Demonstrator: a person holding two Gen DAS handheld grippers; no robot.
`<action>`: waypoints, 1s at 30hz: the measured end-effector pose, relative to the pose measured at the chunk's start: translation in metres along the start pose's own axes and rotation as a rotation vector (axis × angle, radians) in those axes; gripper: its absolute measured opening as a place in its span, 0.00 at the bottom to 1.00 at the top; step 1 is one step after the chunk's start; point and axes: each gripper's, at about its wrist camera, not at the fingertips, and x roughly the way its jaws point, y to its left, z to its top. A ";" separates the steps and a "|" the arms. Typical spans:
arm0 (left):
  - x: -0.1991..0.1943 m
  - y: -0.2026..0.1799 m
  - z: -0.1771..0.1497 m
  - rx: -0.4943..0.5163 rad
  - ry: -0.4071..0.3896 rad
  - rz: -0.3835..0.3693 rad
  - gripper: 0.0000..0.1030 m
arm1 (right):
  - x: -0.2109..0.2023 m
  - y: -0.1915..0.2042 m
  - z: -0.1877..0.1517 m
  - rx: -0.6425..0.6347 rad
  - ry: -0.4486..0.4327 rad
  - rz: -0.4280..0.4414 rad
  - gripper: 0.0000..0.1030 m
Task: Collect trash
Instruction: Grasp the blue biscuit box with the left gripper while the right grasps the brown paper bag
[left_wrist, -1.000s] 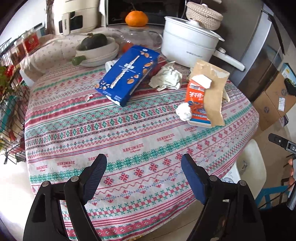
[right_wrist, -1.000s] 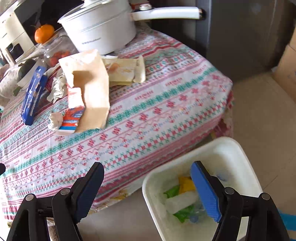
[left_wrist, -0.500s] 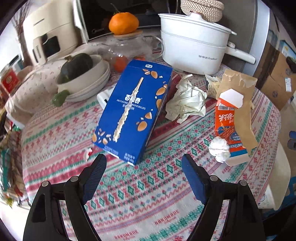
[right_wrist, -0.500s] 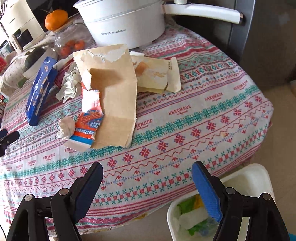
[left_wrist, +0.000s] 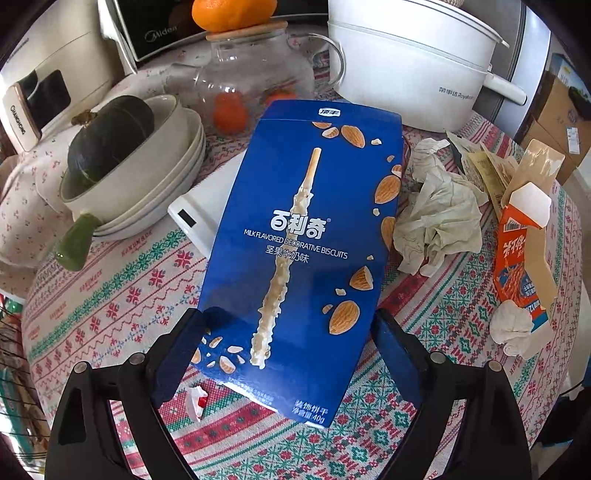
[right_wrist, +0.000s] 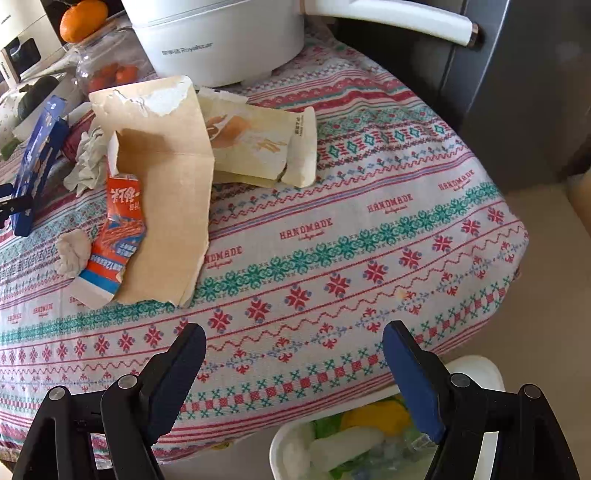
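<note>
The round counter under its patterned red-and-green cloth carries the litter near the edge, probably so it drops easily into the white plastic bin below. The flat blue cardboard biscuit box lies between the left hand-held gripper's 2 jaws, which have just been widening and tilt steeply down. The right hand-held gripper hangs open, empty.

1 blue biscuit box, 1 orange carton, 2 paper wads, 1 white pot.

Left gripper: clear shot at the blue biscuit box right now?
Probably yes. The left gripper straddles the near end of the blue biscuit box, jaws just opened wider, nothing blocking; pads don't look pressed yet.
</note>
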 end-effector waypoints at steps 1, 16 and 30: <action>0.002 0.001 0.002 0.001 0.009 -0.006 0.93 | 0.002 -0.002 0.001 0.006 0.005 -0.001 0.80; 0.006 0.006 -0.004 -0.094 0.017 0.058 0.38 | 0.018 0.023 0.004 -0.020 0.037 0.026 0.80; -0.099 -0.049 -0.051 -0.208 -0.098 -0.025 0.23 | 0.023 0.035 0.019 0.014 -0.036 0.108 0.80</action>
